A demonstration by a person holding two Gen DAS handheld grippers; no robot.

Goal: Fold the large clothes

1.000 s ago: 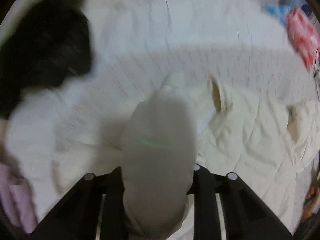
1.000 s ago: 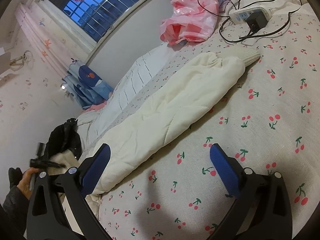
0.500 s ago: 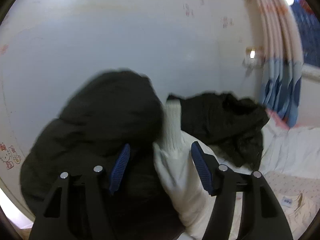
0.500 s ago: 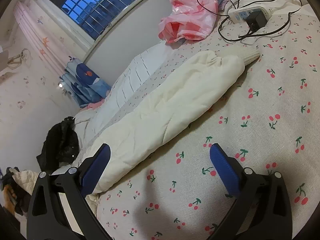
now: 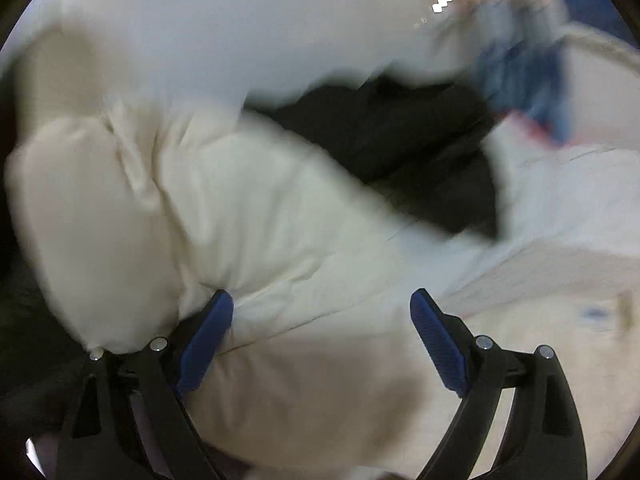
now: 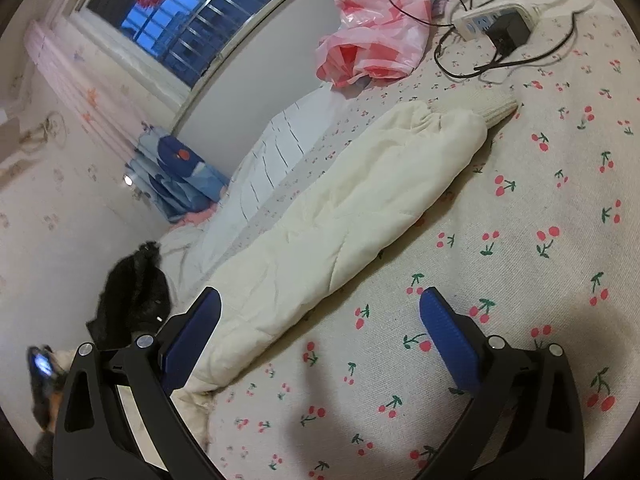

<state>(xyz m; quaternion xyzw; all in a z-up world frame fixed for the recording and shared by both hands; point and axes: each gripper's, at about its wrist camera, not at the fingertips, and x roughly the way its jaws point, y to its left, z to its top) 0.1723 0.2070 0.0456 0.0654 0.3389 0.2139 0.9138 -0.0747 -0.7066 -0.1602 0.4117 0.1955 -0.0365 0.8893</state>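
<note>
A cream padded jacket lies on the cherry-print bed. Its long sleeve (image 6: 352,216) stretches from lower left to upper right in the right wrist view, with a ribbed cuff (image 6: 496,106) at the far end. My right gripper (image 6: 320,320) is open and empty, just above the sheet near the sleeve's near end. In the blurred left wrist view the jacket's other sleeve (image 5: 208,216) fills the middle and left. My left gripper (image 5: 322,320) is open over the cream fabric and holds nothing.
A black garment (image 5: 400,144) lies beyond the cream jacket and shows at left in the right wrist view (image 6: 132,300). A pink checked bag (image 6: 376,28), a power strip with charger (image 6: 496,24) and cables lie at the bed's far end. A white duvet (image 6: 272,160) lies by the wall.
My left gripper was shut on the sleeve cuff a second ago, then opened and let it go. Its view has swung fast across the black garment. My right gripper has stayed almost still.
</note>
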